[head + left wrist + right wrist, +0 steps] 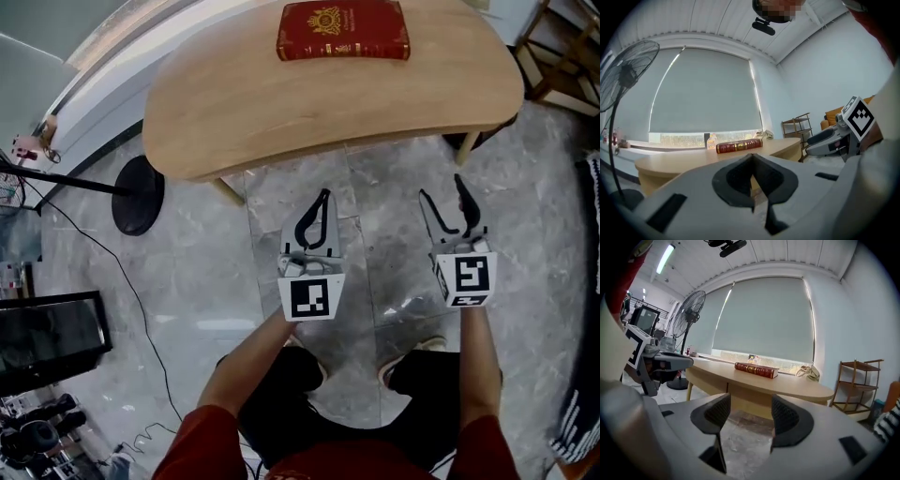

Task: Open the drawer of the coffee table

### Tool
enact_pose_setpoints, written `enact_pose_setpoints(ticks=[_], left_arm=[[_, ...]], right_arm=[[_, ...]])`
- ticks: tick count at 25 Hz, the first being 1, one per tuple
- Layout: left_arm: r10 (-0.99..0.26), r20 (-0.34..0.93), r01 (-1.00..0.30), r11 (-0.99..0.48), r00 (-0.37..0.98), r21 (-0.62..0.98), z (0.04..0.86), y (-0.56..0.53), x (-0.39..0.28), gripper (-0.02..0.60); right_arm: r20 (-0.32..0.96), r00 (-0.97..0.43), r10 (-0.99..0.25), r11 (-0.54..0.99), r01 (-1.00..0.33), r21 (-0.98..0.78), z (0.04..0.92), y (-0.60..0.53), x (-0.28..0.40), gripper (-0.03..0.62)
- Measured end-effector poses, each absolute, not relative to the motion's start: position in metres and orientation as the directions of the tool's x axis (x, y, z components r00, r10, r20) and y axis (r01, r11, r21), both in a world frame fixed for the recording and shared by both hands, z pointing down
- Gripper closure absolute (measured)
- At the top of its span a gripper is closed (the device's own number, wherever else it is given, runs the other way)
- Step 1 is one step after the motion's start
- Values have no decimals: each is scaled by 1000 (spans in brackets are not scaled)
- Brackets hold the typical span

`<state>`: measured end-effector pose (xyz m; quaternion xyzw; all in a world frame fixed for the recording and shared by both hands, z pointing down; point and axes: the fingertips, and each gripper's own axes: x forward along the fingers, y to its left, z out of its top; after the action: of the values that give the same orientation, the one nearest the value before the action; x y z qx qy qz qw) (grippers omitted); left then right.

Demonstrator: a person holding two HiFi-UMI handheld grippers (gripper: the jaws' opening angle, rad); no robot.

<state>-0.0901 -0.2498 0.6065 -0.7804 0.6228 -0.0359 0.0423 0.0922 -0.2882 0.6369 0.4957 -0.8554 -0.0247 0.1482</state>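
While drawer (pixel 749 399) sits flush under coffee table (pixel 281 112) top, seam only just visible, task = not begun.
- Item 1: left gripper (pixel 324 197), jaws pressed together, holding nothing.
- Item 2: right gripper (pixel 442 189), jaws spread, empty, at 3 o'clock of left.
- Both hover over floor, apart from table at 12 o'clock.
- Red book (pixel 343 30) on top, far edge.
- Left to do: reach drawer front, grip, pull out.

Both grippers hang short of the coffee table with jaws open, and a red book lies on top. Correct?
Only the right gripper is open; the left gripper view shows the left gripper shut, empty. Both hang short of the coffee table, red book on top.
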Motion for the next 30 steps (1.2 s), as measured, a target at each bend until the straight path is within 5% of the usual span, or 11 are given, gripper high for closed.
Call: enact_pose_setpoints(ticks=[10, 30], left_arm=[[-966, -12, -951, -252, 258, -178, 716, -262, -83, 575], [-966, 82, -958, -255, 246, -134, 767, -268, -89, 575]], right_arm=[[165, -472, -866, 499, -837, 225, 734, -301, 84, 326], [223, -462, -858, 499, -853, 151, 784, -306, 75, 326]])
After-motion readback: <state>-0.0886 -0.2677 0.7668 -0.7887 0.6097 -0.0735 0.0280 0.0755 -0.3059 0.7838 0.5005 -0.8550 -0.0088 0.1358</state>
